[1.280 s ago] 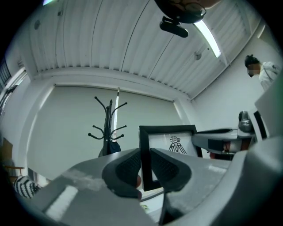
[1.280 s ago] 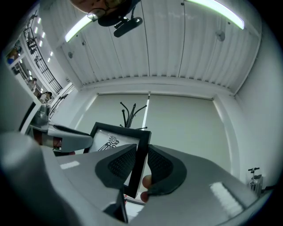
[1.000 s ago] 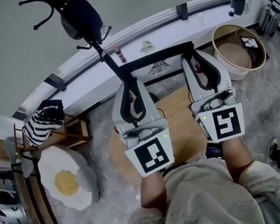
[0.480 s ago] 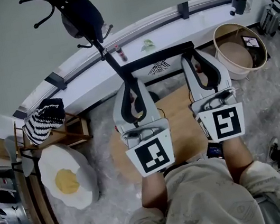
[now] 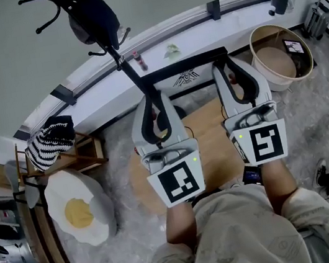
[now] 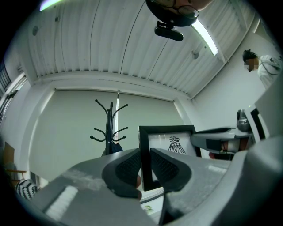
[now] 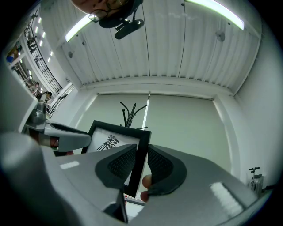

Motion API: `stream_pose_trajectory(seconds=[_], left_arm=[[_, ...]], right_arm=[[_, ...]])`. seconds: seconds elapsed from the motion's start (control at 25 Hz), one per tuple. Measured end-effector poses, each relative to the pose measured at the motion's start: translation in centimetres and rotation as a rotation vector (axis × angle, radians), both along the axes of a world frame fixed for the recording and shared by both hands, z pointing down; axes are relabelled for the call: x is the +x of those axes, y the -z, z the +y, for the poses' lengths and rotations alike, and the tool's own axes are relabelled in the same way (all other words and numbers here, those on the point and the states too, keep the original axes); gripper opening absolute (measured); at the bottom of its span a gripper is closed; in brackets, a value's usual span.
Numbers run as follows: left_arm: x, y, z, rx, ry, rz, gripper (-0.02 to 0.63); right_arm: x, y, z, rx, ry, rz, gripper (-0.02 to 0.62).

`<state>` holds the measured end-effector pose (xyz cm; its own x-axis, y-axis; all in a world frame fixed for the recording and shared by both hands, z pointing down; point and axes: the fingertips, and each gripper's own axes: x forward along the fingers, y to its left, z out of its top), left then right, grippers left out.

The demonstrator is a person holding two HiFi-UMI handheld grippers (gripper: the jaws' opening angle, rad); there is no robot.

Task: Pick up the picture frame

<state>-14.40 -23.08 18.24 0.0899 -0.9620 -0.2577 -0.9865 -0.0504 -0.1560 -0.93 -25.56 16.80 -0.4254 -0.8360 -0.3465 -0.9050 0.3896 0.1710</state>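
A round wooden counter [image 5: 208, 127] stands mid-scene in the head view on a grey, rumpled floor covering [image 5: 117, 167]. At its eleven o'clock rises a black coat rack [image 5: 113, 45] with a dark bag [image 5: 93, 19] hung on it. At two o'clock is a round tan basket [image 5: 266, 30]. At eight o'clock lies a cushion shaped like a fried egg [image 5: 78, 213]. At ten o'clock a black-and-white striped knit [image 5: 49, 147] rests on a low wooden stand [image 5: 87, 155]. Along twelve o'clock runs a curved white ledge [image 5: 196, 27] that carries a small bottle [image 5: 137, 61].
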Motion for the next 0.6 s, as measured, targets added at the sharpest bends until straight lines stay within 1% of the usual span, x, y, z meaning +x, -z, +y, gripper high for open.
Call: stream_pose_trajectory(seconds=[0.6], left_arm=[[-0.11, -0.9, -0.71, -0.015, -0.013, 0.006, 0.078]], right_arm=[[-0.13, -0.77, -0.65, -0.006, -0.011, 0.014, 0.083]])
